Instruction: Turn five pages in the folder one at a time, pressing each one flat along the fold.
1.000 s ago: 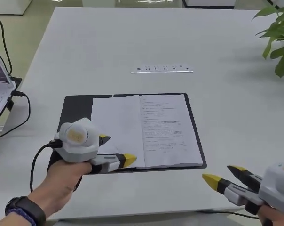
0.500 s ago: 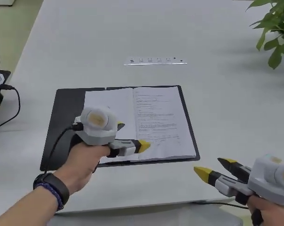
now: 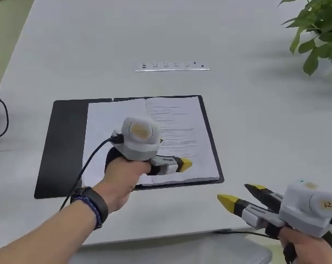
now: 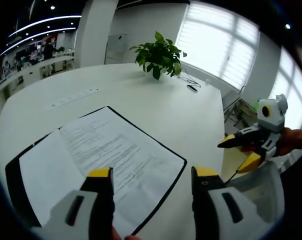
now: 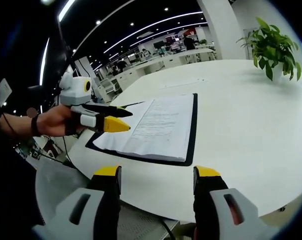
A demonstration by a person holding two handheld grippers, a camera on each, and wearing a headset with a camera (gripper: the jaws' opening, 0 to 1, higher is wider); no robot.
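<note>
Head view: the folder (image 3: 177, 124) lies open and flat in the middle of the table (image 3: 254, 110). The left gripper (image 3: 174, 155) hovers over the folder's 6 o'clock edge, jaws spread wide and gripping nothing. The right gripper (image 3: 242, 194) hangs off the folder at 4 o'clock, jaws also apart and empty. The danger, I'd say, is that wide jaws closing on the right-hand stack snag several sheets instead of one. They could also crease the page, or shove the unpinned folder across the smooth top.
</note>
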